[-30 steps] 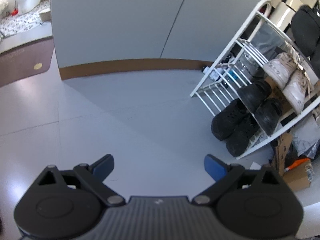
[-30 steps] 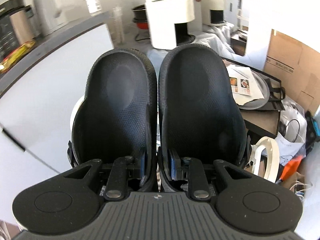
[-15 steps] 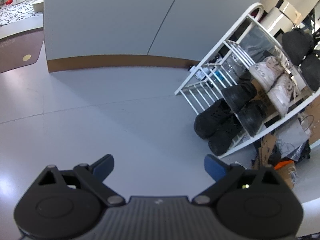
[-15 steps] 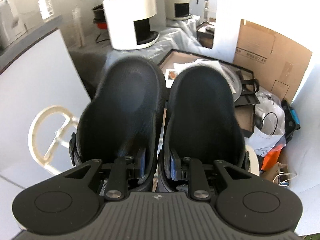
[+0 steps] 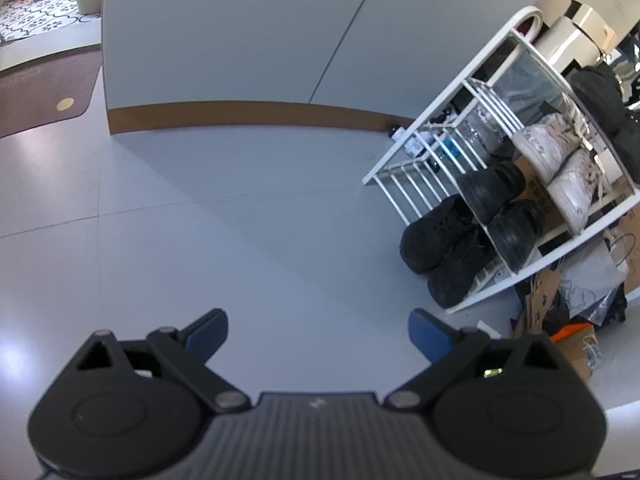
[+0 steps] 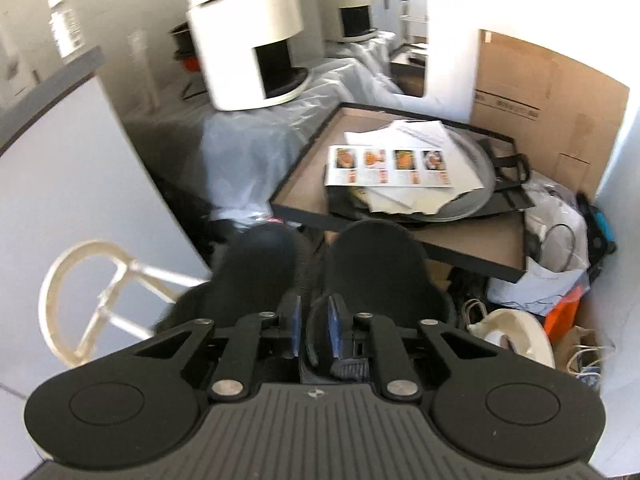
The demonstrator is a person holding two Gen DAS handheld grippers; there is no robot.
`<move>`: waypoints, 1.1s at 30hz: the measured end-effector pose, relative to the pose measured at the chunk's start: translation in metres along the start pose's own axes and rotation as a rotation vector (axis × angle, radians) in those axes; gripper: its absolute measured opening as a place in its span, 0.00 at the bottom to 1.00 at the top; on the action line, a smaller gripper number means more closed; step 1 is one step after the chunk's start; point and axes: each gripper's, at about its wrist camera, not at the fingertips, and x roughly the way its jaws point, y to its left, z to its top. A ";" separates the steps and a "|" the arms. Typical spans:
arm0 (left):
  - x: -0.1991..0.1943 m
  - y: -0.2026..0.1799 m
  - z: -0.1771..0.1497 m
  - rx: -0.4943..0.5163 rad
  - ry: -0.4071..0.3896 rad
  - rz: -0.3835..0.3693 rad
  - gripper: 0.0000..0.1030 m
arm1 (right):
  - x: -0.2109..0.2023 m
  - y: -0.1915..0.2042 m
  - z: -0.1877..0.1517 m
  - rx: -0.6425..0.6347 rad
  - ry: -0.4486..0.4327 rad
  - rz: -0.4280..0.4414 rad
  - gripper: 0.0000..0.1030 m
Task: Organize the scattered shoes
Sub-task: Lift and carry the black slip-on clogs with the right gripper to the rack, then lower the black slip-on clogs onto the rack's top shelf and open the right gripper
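My right gripper point(image 6: 313, 326) is shut on the inner edges of a pair of black clogs point(image 6: 372, 264), held side by side over the top of the white shoe rack point(image 6: 76, 280). The same clogs show at the rack's top in the left wrist view point(image 5: 596, 92). My left gripper point(image 5: 318, 332) is open and empty above the grey floor, left of the shoe rack point(image 5: 448, 140). On the rack sit white sneakers point(image 5: 560, 160), black shoes point(image 5: 496, 200) and black trainers point(image 5: 444, 248).
A grey cabinet with a brown plinth point(image 5: 248, 40) stands behind the floor. Cardboard and bags point(image 5: 568, 312) lie right of the rack. Behind the rack are a black tray with papers point(image 6: 400, 176), a cardboard box point(image 6: 540, 92) and white appliances point(image 6: 248, 48).
My right gripper has lowered the clogs toward the rack's top. The left wrist view has pulled back, so the rack looks smaller and further away.
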 end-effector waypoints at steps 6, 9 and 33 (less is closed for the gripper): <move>-0.005 -0.001 -0.001 0.014 -0.010 0.005 0.95 | -0.017 -0.013 0.006 0.036 -0.045 0.066 0.51; -0.007 -0.003 0.000 0.031 -0.009 0.018 0.95 | -0.037 -0.016 0.006 0.055 -0.099 0.049 0.63; -0.038 -0.031 -0.006 0.144 -0.132 0.061 0.95 | -0.238 -0.066 -0.044 -0.014 -0.265 0.050 1.00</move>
